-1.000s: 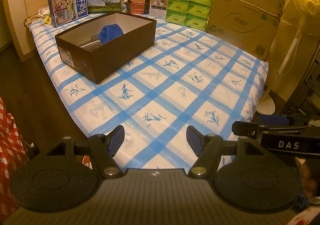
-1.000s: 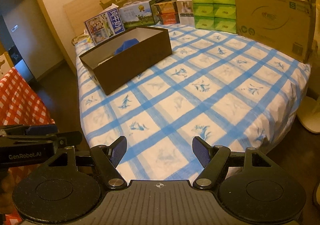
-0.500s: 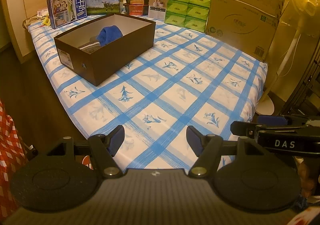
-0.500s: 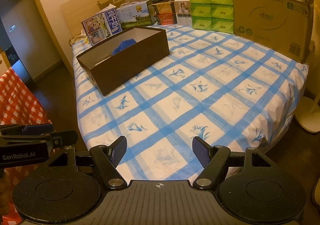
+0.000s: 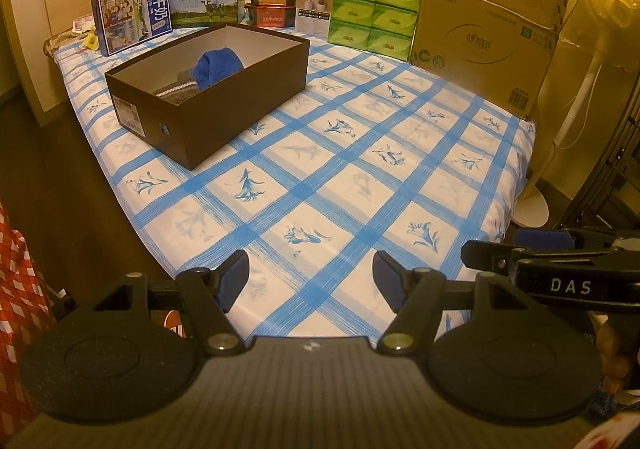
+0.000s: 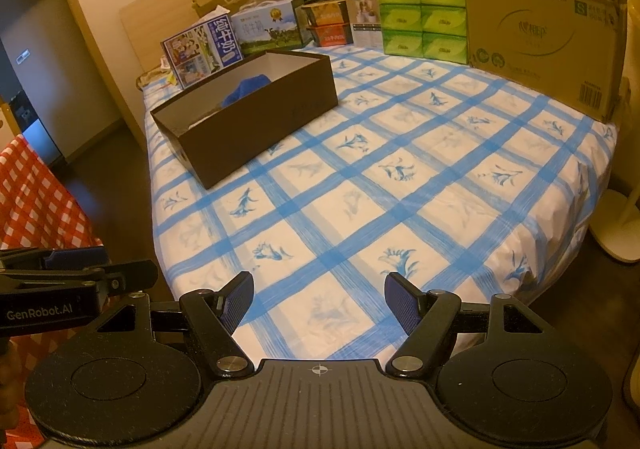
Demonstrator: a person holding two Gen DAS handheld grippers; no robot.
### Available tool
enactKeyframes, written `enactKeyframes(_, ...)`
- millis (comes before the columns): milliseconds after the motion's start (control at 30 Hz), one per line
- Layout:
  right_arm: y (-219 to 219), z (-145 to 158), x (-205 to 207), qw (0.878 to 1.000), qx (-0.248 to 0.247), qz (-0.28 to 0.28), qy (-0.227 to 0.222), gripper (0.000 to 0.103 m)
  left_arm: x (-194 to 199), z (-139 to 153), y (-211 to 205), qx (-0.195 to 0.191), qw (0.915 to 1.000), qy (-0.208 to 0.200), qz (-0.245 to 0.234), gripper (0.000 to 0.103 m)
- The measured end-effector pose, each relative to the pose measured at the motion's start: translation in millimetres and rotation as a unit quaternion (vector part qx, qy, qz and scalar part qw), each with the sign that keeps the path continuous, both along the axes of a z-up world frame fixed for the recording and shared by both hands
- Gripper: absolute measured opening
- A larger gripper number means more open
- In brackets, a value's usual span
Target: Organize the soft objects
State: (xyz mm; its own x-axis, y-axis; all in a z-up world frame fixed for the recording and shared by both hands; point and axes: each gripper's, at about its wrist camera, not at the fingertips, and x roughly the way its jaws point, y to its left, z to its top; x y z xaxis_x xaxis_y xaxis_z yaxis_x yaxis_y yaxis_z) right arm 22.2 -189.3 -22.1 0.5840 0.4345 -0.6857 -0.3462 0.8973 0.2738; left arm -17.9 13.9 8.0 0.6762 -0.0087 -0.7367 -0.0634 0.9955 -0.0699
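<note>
My left gripper (image 5: 310, 275) hangs over the near edge of the bed (image 5: 360, 185), low in the frame, its jaws spread with nothing between them. My right gripper (image 6: 319, 299) does the same at the bottom of its own view, jaws apart and bare. Upper left of both frames, the box (image 5: 240, 105) sits open on the bed, and in it lie a blue cloth (image 5: 218, 67) and, touching it, a grey striped one (image 5: 176, 91).

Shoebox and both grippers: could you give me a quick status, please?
Left gripper open, empty. Right gripper open, empty. Blue cloth and grey striped piece inside shoebox. Bedsheet between: nothing in the way.
</note>
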Motion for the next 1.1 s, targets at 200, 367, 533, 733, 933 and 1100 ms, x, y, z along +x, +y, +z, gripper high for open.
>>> enactKeyframes(200, -0.4, 0.0, 0.2, 1.0, 0.0, 0.0, 0.0, 0.072, -0.3, -0.3, -0.8, 0.0, 1.0, 0.0, 0.0, 0.066)
enactKeyframes(367, -0.8, 0.3, 0.3, 1.0, 0.0, 0.0, 0.0, 0.072, 1.4, -1.1, -0.9, 0.001, 1.0, 0.0, 0.0, 0.066)
enactKeyframes(533, -0.9, 0.3, 0.5, 1.0, 0.001, 0.0, 0.001, 0.072, 1.4, -1.2, -0.9, 0.001, 1.0, 0.0, 0.001, 0.066)
enactKeyframes(733, -0.9, 0.4, 0.8, 1.0, 0.001, 0.0, 0.001, 0.072, 1.5, -1.2, -0.9, 0.001, 1.0, 0.0, 0.0, 0.066)
enactKeyframes(933, -1.1, 0.3, 1.3, 1.0, 0.001, 0.0, 0.001, 0.072, 1.7, -1.2, -1.4, 0.001, 1.0, 0.0, 0.0, 0.066)
enactKeyframes(1100, -1.1, 0.0, 1.8, 1.0, 0.002, 0.0, 0.002, 0.072, 3.0, -2.3, -1.1, 0.002, 1.0, 0.002, 0.0, 0.066)
